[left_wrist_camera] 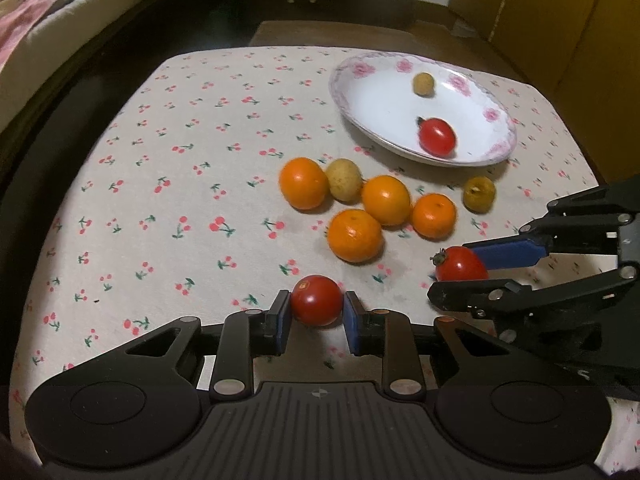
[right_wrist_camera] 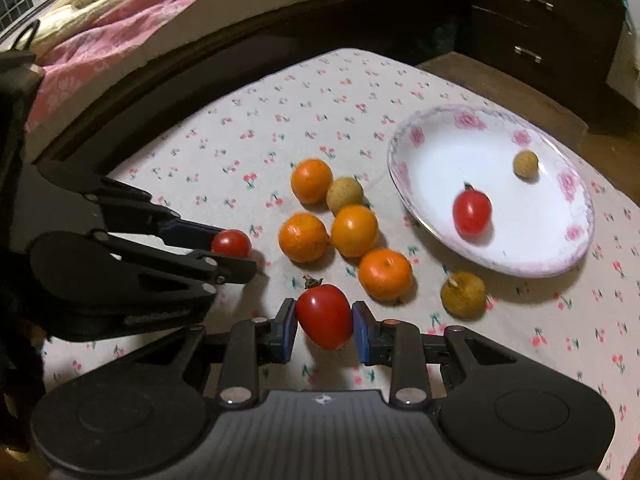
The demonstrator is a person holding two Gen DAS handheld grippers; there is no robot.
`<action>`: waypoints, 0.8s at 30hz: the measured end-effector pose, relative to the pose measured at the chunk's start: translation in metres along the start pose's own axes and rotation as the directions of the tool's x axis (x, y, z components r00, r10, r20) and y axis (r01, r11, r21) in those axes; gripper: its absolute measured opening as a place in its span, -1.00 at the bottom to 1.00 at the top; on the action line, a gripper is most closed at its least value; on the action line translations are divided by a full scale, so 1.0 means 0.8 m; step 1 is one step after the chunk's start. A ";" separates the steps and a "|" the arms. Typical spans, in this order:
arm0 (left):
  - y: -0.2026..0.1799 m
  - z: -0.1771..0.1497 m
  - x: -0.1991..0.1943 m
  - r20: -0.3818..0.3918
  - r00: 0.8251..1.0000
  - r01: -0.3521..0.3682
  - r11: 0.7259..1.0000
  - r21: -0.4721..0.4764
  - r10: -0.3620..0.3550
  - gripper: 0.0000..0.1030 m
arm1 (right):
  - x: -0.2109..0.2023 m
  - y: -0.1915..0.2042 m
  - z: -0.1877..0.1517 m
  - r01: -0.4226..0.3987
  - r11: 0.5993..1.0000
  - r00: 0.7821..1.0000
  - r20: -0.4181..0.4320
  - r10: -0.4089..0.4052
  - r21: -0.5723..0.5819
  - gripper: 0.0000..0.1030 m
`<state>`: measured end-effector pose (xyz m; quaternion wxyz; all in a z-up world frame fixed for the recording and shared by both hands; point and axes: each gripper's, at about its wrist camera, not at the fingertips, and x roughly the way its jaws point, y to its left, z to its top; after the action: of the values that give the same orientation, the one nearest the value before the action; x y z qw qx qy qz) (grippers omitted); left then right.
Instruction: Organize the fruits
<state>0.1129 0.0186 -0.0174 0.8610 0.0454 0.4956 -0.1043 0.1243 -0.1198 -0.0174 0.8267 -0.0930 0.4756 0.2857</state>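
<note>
My left gripper is shut on a round red tomato just above the cherry-print cloth. My right gripper is shut on a second red tomato with a green stem. Each gripper also shows in the other's view: the right gripper with its tomato, the left gripper with its tomato. Several oranges and a yellowish fruit cluster mid-table; another yellowish fruit lies apart. The flowered white plate holds a tomato and a small tan fruit.
A bed with a pink floral quilt runs along the far side of the table. A dark drawer chest stands behind the plate. Yellow cabinet doors are at the right. The cloth's left half carries no fruit.
</note>
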 end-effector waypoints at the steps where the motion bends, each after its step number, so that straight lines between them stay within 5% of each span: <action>1: -0.003 -0.002 -0.001 0.000 1.000 0.004 1.000 0.008 -0.004 -0.32 | -0.001 0.000 -0.003 0.005 1.000 1.000 -0.008 -0.005 0.000 -0.42; 9: -0.016 -0.009 0.005 -0.012 1.000 -0.008 0.999 0.038 0.008 -0.28 | 0.003 0.000 -0.018 0.026 1.000 0.999 -0.020 -0.026 -0.015 -0.42; 18: -0.024 -0.009 0.007 -0.010 1.000 -0.009 0.998 0.060 0.010 0.02 | 0.003 -0.003 -0.018 0.026 1.000 0.999 -0.019 -0.026 -0.015 -0.41; 24: -0.020 -0.009 0.003 -0.013 1.000 -0.010 0.999 0.047 0.011 -0.32 | 0.003 -0.001 -0.017 0.046 0.999 0.999 -0.019 -0.046 -0.004 -0.42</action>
<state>0.1046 0.0041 -0.0223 0.8570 0.0689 0.4986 -0.1110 0.1158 -0.1257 -0.0265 0.8282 -0.1083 0.4809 0.2666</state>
